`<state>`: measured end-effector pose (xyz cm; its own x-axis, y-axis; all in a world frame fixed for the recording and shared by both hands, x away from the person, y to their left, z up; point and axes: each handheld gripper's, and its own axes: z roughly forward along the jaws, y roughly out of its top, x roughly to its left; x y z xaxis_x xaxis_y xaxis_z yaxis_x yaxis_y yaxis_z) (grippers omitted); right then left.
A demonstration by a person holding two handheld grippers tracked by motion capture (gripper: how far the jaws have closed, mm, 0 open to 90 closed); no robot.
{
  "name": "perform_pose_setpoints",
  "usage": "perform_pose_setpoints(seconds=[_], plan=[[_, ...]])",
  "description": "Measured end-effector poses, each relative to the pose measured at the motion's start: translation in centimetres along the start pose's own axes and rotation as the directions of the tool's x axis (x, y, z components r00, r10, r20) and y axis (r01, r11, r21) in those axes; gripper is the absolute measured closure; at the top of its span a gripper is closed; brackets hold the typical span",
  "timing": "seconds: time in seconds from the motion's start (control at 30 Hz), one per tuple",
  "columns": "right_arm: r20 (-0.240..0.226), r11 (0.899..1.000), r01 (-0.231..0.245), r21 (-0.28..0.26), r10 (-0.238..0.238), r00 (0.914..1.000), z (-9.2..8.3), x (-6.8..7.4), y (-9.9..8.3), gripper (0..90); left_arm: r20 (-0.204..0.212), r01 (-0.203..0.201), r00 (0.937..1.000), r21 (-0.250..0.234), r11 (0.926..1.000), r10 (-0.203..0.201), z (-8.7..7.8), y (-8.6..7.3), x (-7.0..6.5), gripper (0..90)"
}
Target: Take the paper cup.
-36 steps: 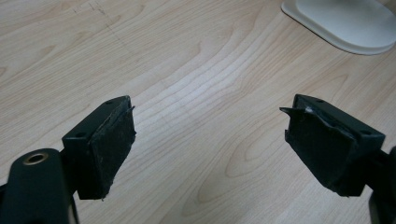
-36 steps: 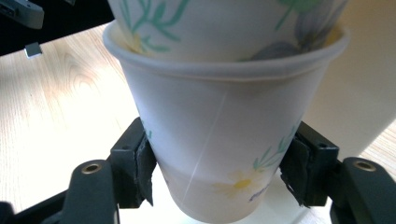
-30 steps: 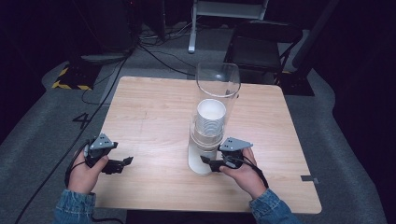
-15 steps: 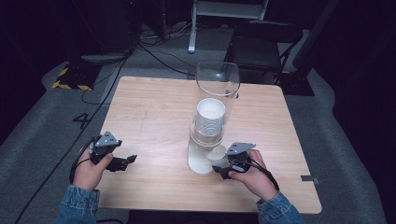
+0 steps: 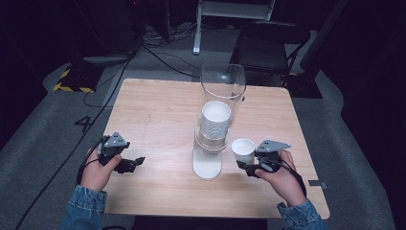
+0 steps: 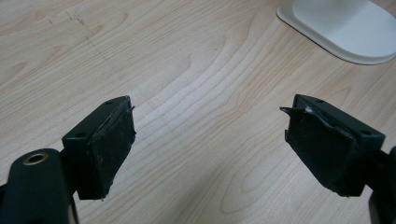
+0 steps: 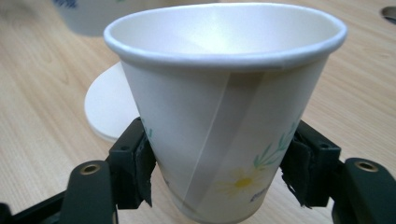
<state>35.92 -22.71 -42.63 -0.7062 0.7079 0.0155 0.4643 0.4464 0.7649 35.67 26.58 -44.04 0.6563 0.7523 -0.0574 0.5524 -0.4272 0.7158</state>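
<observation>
The paper cup has been drawn out from beneath the cup dispenser and carried away from it: a second ago the right hand-held gripper was pressed against the foot of the dispenser, and it is now seen clear of it, at about four o'clock from the white base, with the cup held upright and apart from the stack of cups that remains in the clear tube. One cup can therefore be judged as extracted, so that what is left is most likely to set it down somewhere on the bench (where exactly cannot be told from the scene). In the right gripper view the cup is clamped low on its wall between the two black pads, which press on either side near the daisy print; the jaws are held narrow, no wider than the lower part of the cup requires, and the thin wall is not visibly crushed. The left hand-held gripper is kept at about eight o'clock from the dispenser, low over the bench and well apart from everything; in the left gripper view its jaws stand wide with nothing between them, bare wood and a corner of the white base being seen beyond.
</observation>
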Motion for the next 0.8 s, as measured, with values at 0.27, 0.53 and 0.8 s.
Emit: perform_pose_setpoints(seconds=[0.27,0.53,0.8], plan=[[0.064,0.994,-0.079,-0.080,0.084,0.9944,-1.1,-2.3,-0.1,34.1,-0.008,0.009,0.9999,0.005,1.0000,-0.009,-0.1,-0.4,0.2,15.7],[0.162,0.977,-0.131,-0.166,0.158,0.9740,-1.3,-4.5,-0.1,33.5,-0.037,0.058,0.9977,0.005,0.9983,-0.057,-0.7,-1.3,0.3,15.7],[0.218,0.953,-0.156,-0.261,0.215,0.9519,-0.7,-7.1,-0.1,33.2,-0.056,0.042,0.9976,0.008,0.9991,-0.042,-1.6,-2.7,0.3,15.7]])
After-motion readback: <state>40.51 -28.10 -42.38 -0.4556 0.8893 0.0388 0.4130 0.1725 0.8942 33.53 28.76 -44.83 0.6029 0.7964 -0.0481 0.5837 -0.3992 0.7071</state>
